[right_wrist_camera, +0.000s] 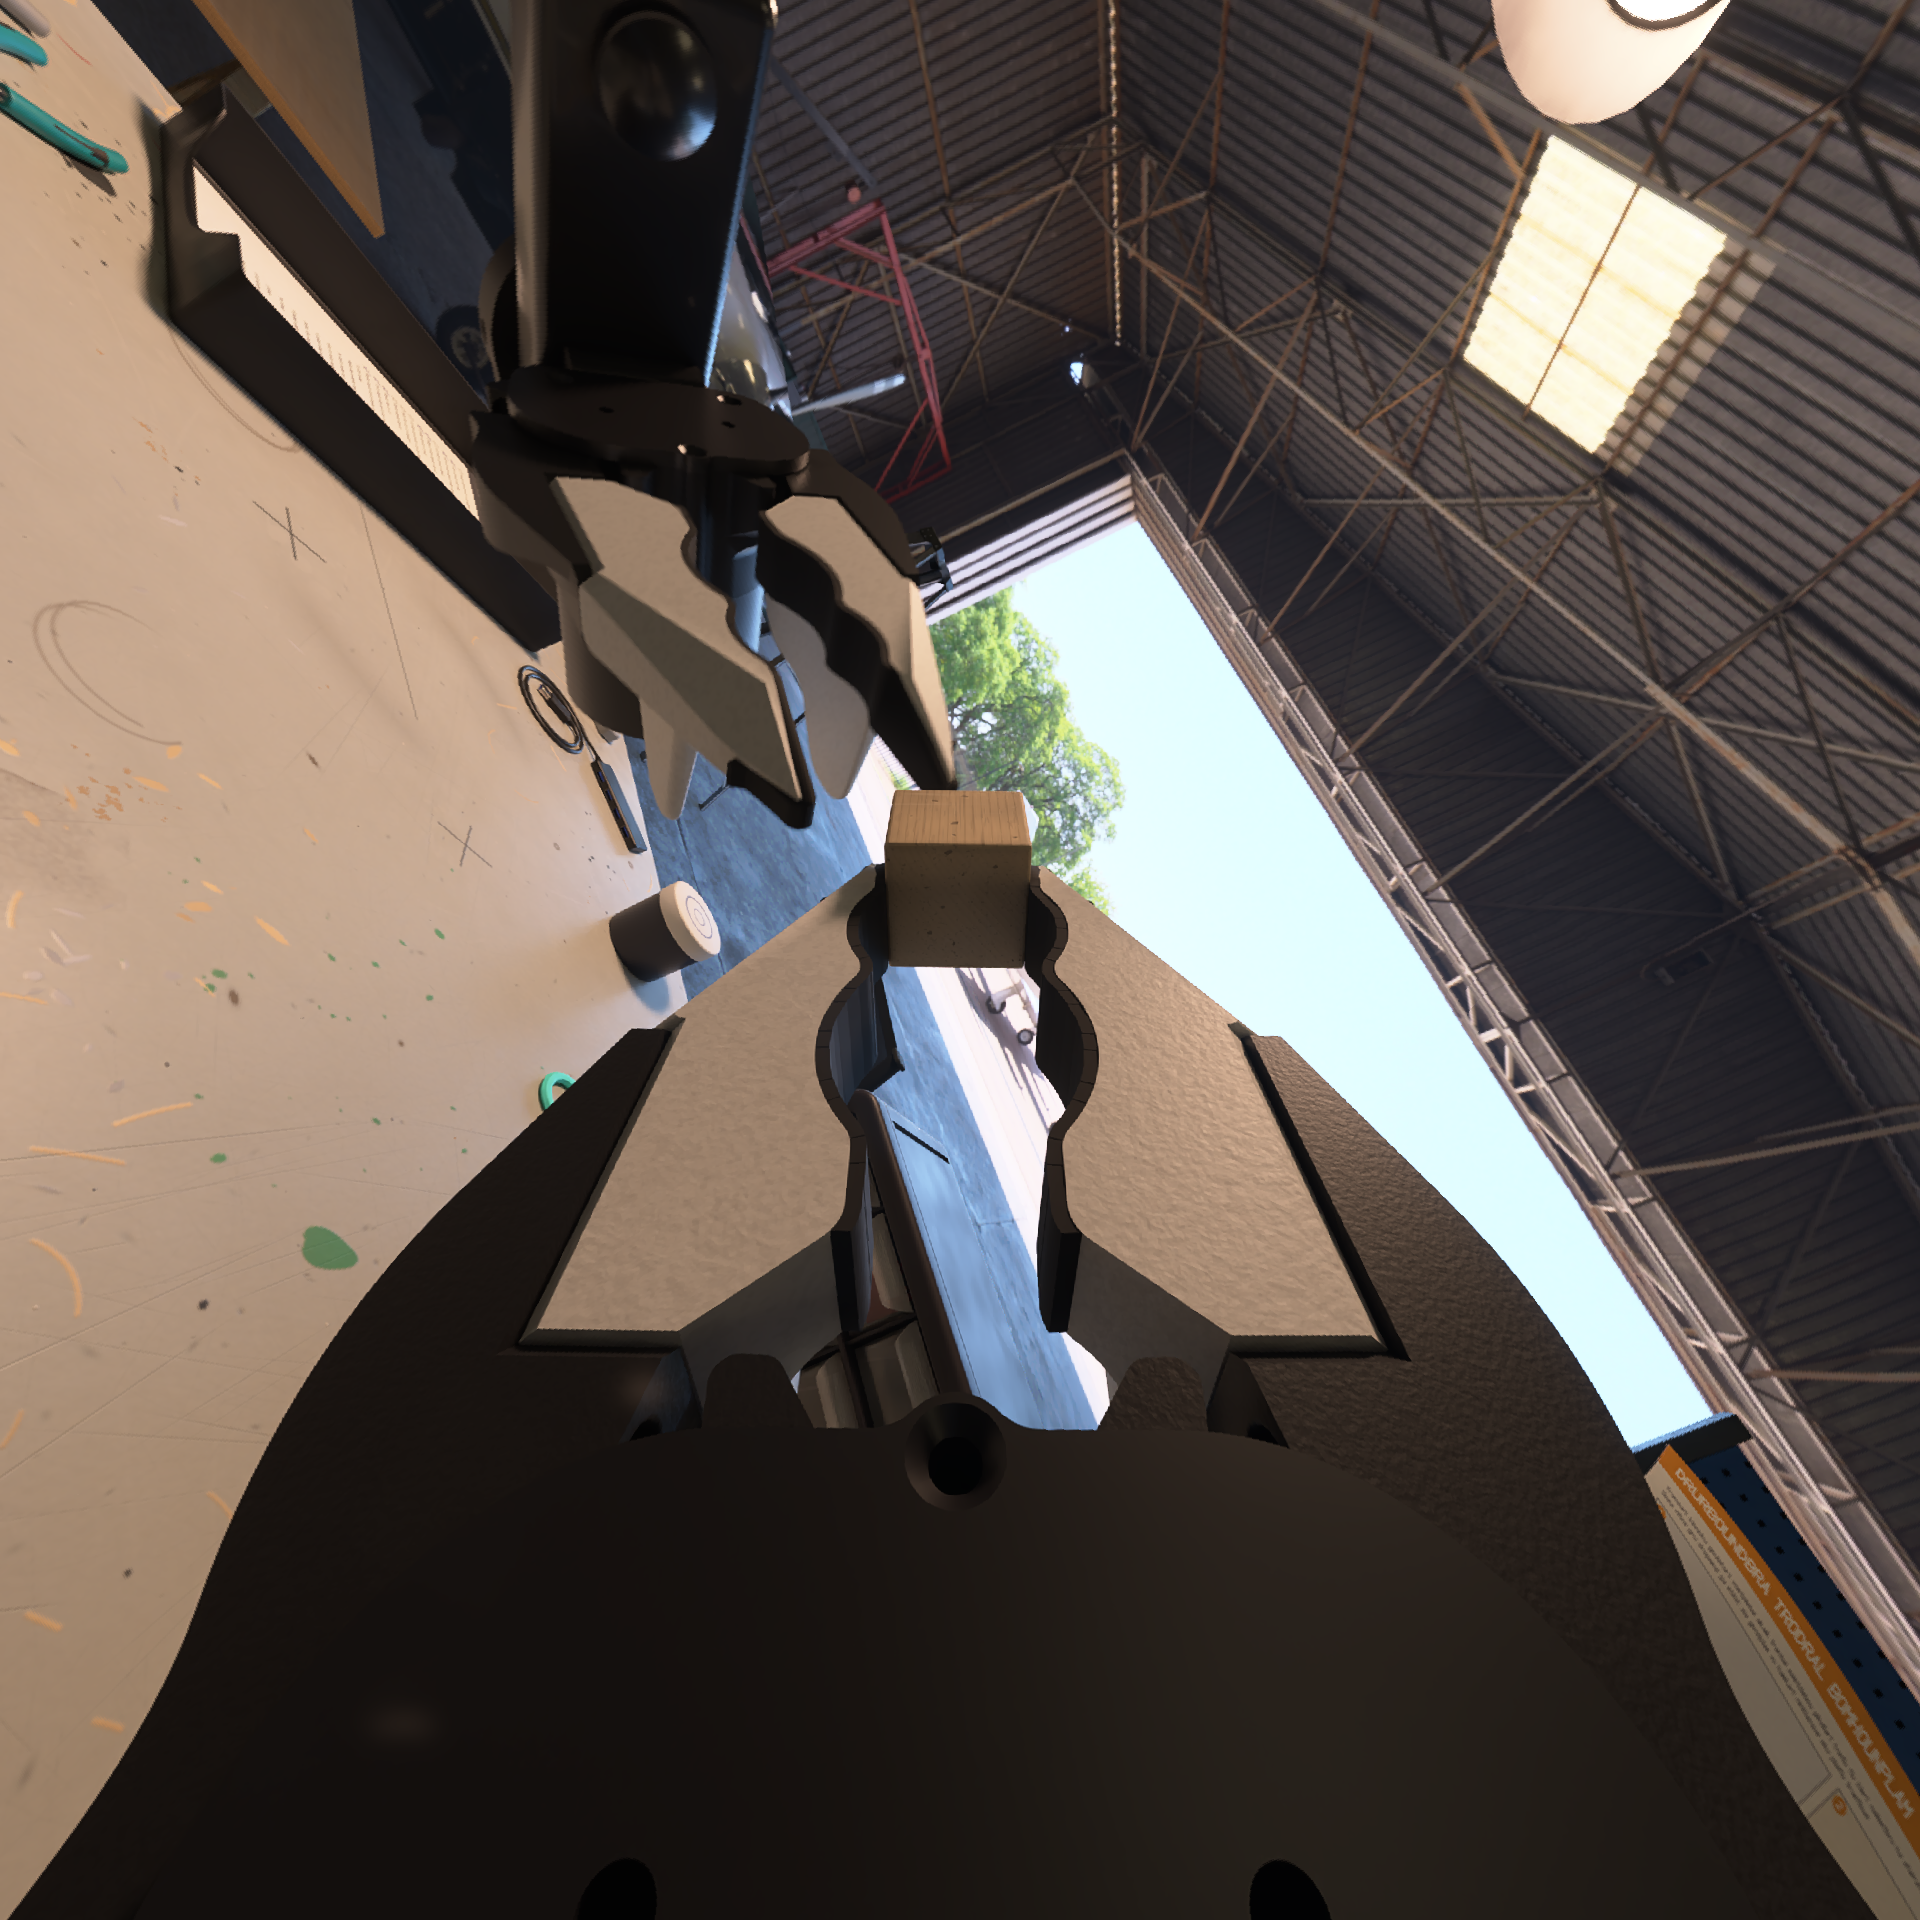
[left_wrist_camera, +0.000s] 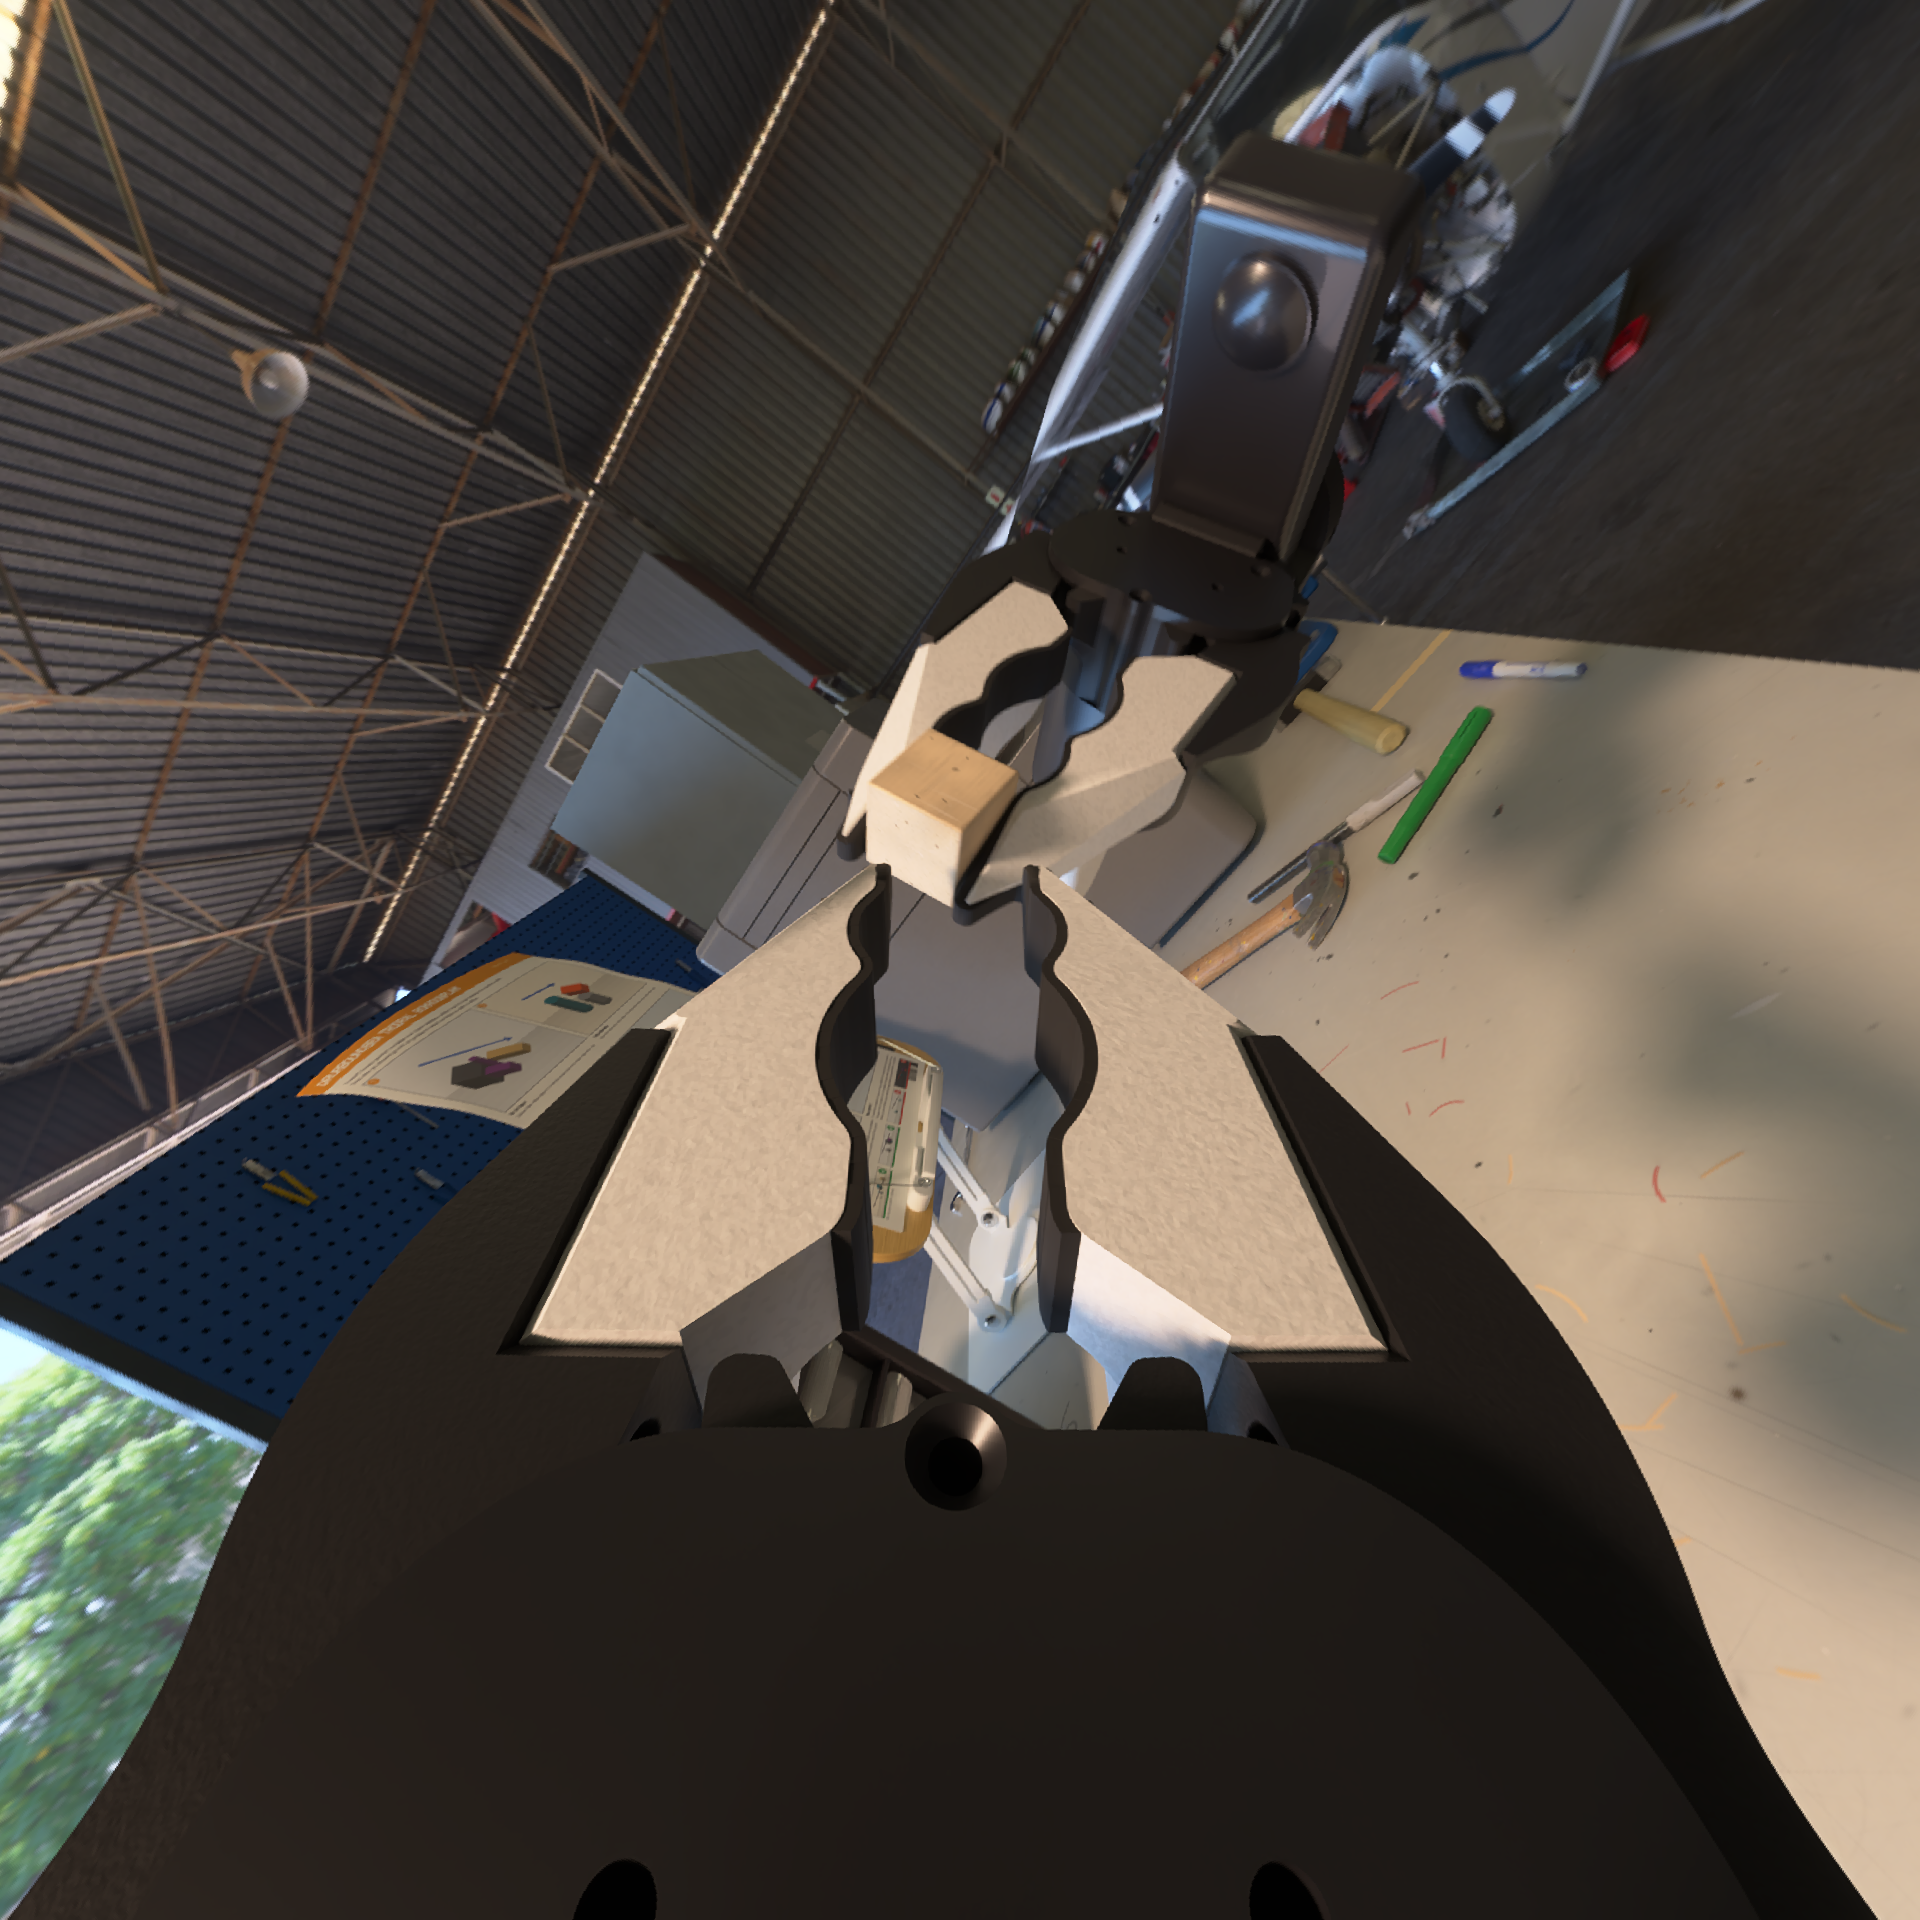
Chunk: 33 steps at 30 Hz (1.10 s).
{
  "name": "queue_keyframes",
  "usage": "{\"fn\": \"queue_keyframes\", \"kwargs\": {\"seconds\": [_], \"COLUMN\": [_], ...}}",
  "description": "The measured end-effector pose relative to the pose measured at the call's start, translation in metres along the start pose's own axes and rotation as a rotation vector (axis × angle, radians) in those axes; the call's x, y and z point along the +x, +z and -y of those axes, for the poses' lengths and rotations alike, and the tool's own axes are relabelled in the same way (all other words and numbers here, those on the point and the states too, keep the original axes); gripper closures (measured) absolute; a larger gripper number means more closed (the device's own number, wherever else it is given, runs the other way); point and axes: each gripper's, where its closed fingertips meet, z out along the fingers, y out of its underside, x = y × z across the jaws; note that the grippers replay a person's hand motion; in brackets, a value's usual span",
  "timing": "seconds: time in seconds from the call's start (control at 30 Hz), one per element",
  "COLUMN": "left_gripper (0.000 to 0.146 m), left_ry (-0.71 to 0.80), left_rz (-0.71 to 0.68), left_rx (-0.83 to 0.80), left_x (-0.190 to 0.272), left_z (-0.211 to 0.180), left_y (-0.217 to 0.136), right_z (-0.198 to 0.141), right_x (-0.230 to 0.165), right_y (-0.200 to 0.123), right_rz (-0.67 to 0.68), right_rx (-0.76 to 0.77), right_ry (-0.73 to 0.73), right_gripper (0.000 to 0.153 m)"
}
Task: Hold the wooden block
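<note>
The wooden block (right_wrist_camera: 956,914) is a pale cube held in the air above the workbench. My right gripper (right_wrist_camera: 956,883) is shut on it, with the block pinched between its fingertips. In the left wrist view the right gripper (left_wrist_camera: 914,873) points towards me with the block (left_wrist_camera: 940,805) at its tips. My left gripper (left_wrist_camera: 956,878) is open and empty, its fingertips just short of the block. In the right wrist view the left gripper (right_wrist_camera: 810,790) hangs to the upper left of the block, close to it but apart.
The workbench (left_wrist_camera: 1558,1143) carries a hammer (left_wrist_camera: 1278,925), a green marker (left_wrist_camera: 1439,784), a blue marker (left_wrist_camera: 1522,670) and a wooden-handled mallet (left_wrist_camera: 1351,719). A blue pegboard (left_wrist_camera: 208,1247) stands at its back. A small dark cylinder (right_wrist_camera: 665,930) and teal pliers (right_wrist_camera: 62,135) lie on the bench.
</note>
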Motion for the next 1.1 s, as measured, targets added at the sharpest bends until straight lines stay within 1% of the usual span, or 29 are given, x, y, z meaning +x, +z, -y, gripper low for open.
{"fn": "queue_keyframes", "kwargs": {"seconds": [0.13,0.3,0.63,0.77,1.1], "left_gripper": [0.112,0.112,0.111,0.109,0.113], "left_ry": [0.005,-0.005,-0.077,-0.077,-0.051], "left_rz": [-0.021,-0.034,-0.037,-0.036,-0.006], "left_rx": [0.02,0.01,0.031,0.027,0.035], "left_x": [-0.004,0.0,-0.002,-0.002,-0.002], "left_z": [0.006,0.004,0.003,0.002,-0.001], "left_y": [0.001,0.007,0.011,0.012,0.01], "right_z": [0.003,0.006,0.007,0.005,0.002], "right_x": [0.0,0.001,0.002,0.002,0.0], "right_y": [-0.001,-0.002,0.0,0.0,0.001], "right_rz": [-0.005,-0.016,-0.035,-0.042,-0.039], "right_rx": [0.015,0.018,0.031,0.032,0.029], "right_ry": [0.006,-0.005,0.005,0.01,0.016], "right_gripper": [0.128,0.128,0.128,0.128,0.128]}}
